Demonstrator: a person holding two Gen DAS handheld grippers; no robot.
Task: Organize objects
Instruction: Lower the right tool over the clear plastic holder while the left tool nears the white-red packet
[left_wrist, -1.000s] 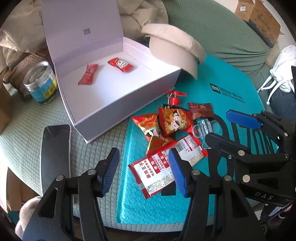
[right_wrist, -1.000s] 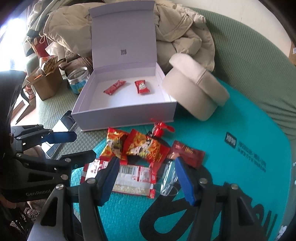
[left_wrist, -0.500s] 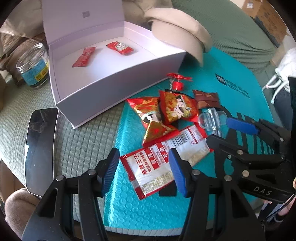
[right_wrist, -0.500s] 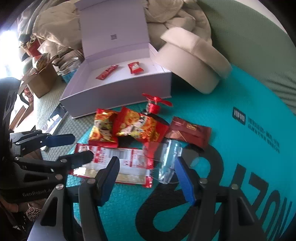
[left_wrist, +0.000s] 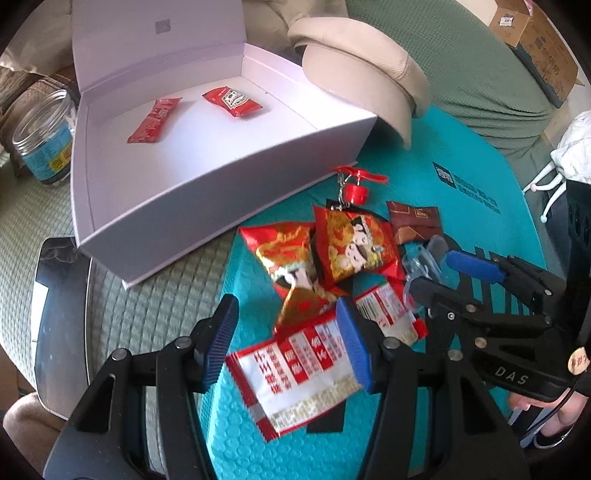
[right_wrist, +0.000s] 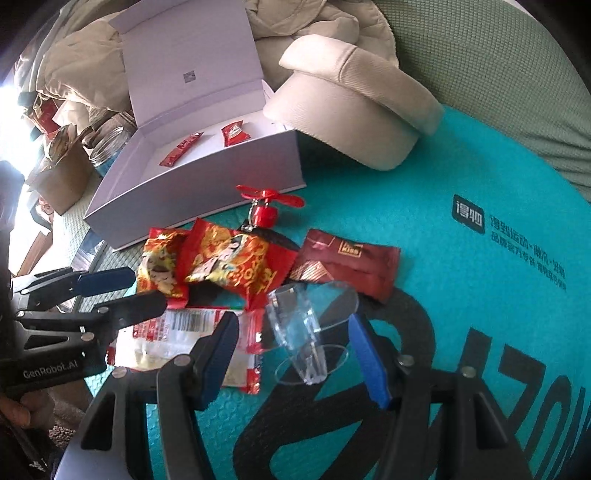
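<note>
Below the left wrist camera, the left hand-held gripper hangs with its blue pads apart over a teal padded mat, holding nothing; the red-and-white sachet lies flat on the mat between and under the pads, but whether a pad touches it cannot be told. Beyond it sit two red-and-gold snack packets, a brown packet, a small red fan charm and a clear plastic piece. An open white box stands at the mat's far left edge with two red candies inside; a beige hat rests beside it, a glass jar and a dark phone to the left. At right the right hand-held gripper reaches toward the clear piece. From the right wrist camera, the right hand-held gripper also stands with pads apart and empty, the clear plastic piece lying on the mat between them. The sachet is to its left, near the left hand-held gripper, and the open box lies beyond the packets.
</note>
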